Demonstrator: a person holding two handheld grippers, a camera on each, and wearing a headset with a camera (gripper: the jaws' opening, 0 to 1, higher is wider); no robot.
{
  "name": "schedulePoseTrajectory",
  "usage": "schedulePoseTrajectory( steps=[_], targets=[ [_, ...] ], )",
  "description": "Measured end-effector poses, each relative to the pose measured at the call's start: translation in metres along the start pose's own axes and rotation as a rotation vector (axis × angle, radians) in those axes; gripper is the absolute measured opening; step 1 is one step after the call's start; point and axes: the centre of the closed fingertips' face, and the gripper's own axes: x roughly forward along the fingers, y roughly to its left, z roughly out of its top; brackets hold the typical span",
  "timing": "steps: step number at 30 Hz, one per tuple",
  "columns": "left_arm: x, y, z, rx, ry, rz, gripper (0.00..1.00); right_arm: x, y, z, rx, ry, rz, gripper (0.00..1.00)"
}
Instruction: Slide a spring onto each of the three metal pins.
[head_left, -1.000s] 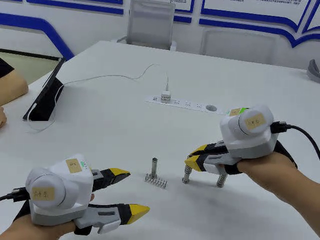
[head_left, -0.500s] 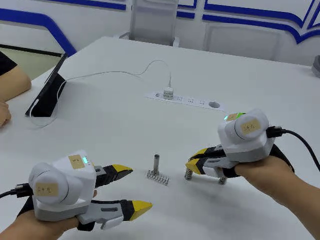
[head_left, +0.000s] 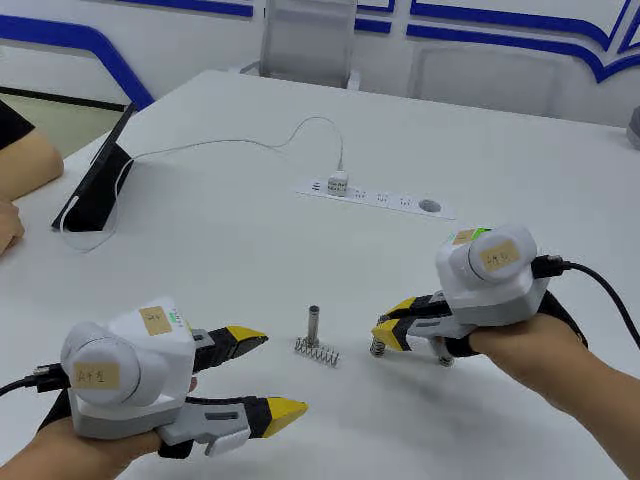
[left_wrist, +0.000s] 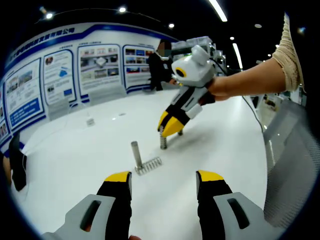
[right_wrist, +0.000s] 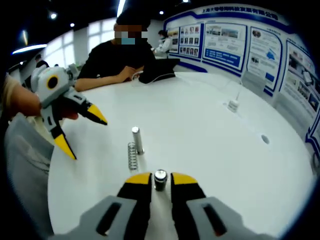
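One loose spring (head_left: 317, 350) lies on the bench (head_left: 200, 250) at the foot of the bare pin (head_left: 313, 324): light, springy, likely to roll; I'd pinch it mid-coil. Left tool (head_left: 281, 374) wide open, empty. Right tool (head_left: 388, 325) narrowly flanks a sprung pin (right_wrist: 160, 178); whether it grips, I cannot tell.

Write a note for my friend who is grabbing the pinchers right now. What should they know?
Left gripper: open, empty, hovering near the bare pin.
Right gripper: jaws close on either side of the sprung pin; can't tell if they pinch it.
Loose spring: lying flat at the bare pin's foot.
Third pin: peeks out beneath the right gripper, too hidden to check.
Done: at least one pin has its spring.
Left: slide the loose spring onto the bare pin, then check the third pin.
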Motion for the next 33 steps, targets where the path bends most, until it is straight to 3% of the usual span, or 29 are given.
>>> schedulePoseTrajectory(
  steps=[12, 20, 33],
  targets=[
    [0.000, 0.001, 0.001, 0.004, 0.000, 0.001, 0.52, -0.012, 0.001, 0.007, -0.003, -0.033, -0.018, 0.19],
    [-0.001, 0.002, 0.000, 0.005, 0.002, 0.002, 0.53, -0.023, 0.008, 0.025, -0.031, -0.079, -0.024, 0.19],
    [-0.004, 0.004, 0.000, 0.006, 0.000, 0.007, 0.52, -0.013, 0.029, 0.035, -0.063, -0.087, 0.015, 0.19]
  ],
)
